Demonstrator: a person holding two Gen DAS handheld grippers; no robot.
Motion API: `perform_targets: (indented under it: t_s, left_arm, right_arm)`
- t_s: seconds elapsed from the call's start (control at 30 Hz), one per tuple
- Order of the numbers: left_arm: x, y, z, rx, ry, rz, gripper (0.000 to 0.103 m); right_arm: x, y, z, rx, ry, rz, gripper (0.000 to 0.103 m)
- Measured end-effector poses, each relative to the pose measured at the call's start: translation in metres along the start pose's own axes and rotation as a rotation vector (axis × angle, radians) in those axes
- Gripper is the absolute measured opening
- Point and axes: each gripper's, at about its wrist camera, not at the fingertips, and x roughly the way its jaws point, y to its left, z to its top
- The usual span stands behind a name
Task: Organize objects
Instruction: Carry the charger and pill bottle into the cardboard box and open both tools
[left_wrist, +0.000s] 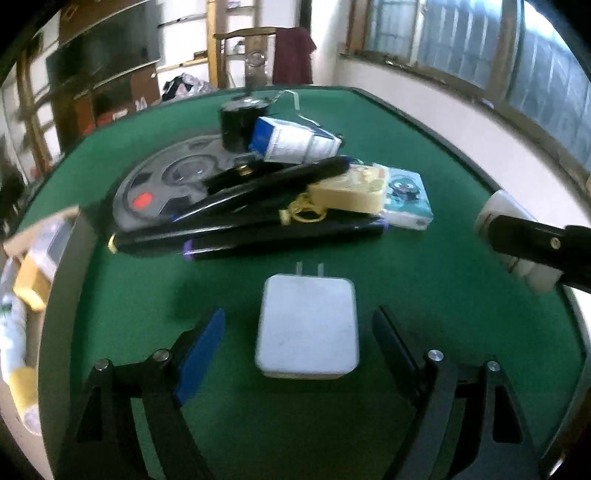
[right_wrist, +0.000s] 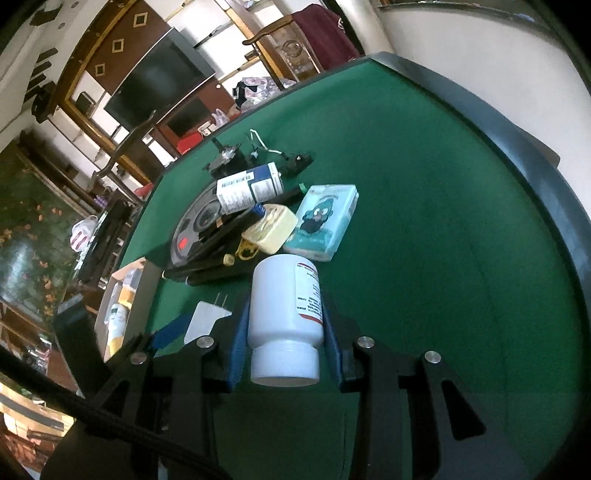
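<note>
Straddling white charger (left_wrist: 308, 326), left claw (left_wrist: 299, 339) agape; green felt (left_wrist: 443, 295) bare rightward

Dim room; daylight from window (left_wrist: 480, 48) upper right; soft shadows on green table (left_wrist: 424, 147); slight motion blur; strong fisheye edge bending.

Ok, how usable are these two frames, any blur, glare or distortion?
Left wrist view: motion blur smears the pile and the cardboard box; the flat white plug adapter stays fairly crisp. Right wrist view: sharper, the white plastic bottle readable. Both: strong fisheye bending and dark corners.
</note>
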Motion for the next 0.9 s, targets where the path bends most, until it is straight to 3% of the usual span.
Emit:
perform_targets:
  t_s: [0.03, 0.07, 0.27, 0.4, 0.53, 0.67, 0.73, 0.9]
  left_arm:
    - [0.0, -0.006, 0.001, 0.026, -0.006, 0.026, 0.055]
    - [-0.001, -0.007, 0.001, 0.027, -0.009, 0.016, 0.038]
    - [-0.018, 0.009, -0.006, -0.087, 0.003, -0.136, 0.038]
    - [-0.059, 0.031, -0.015, -0.166, -0.054, -0.226, 0.038]
    - [-0.114, 0.071, -0.024, -0.233, -0.143, -0.248, 0.039]
    - [-0.151, 0.13, -0.031, -0.285, -0.204, -0.156, 0.039]
    - [-0.16, 0.165, -0.038, -0.316, -0.212, -0.062, 0.039]
    - [-0.149, 0.238, -0.058, -0.421, -0.155, 0.084, 0.039]
  right_arm:
    - [-0.001, 0.0, -0.002, 0.0, 0.001, 0.005, 0.033]
    - [-0.001, 0.0, -0.003, 0.001, 0.004, 0.012, 0.033]
    - [-0.003, 0.01, -0.008, -0.01, 0.017, 0.056, 0.033]
    - [0.001, 0.03, -0.008, -0.029, 0.032, 0.095, 0.033]
    - [0.011, 0.066, -0.01, -0.072, 0.059, 0.148, 0.033]
    - [0.031, 0.115, -0.014, -0.121, 0.108, 0.22, 0.033]
    - [0.043, 0.142, -0.018, -0.15, 0.137, 0.254, 0.033]
    - [0.09, 0.209, -0.037, -0.229, 0.226, 0.298, 0.033]
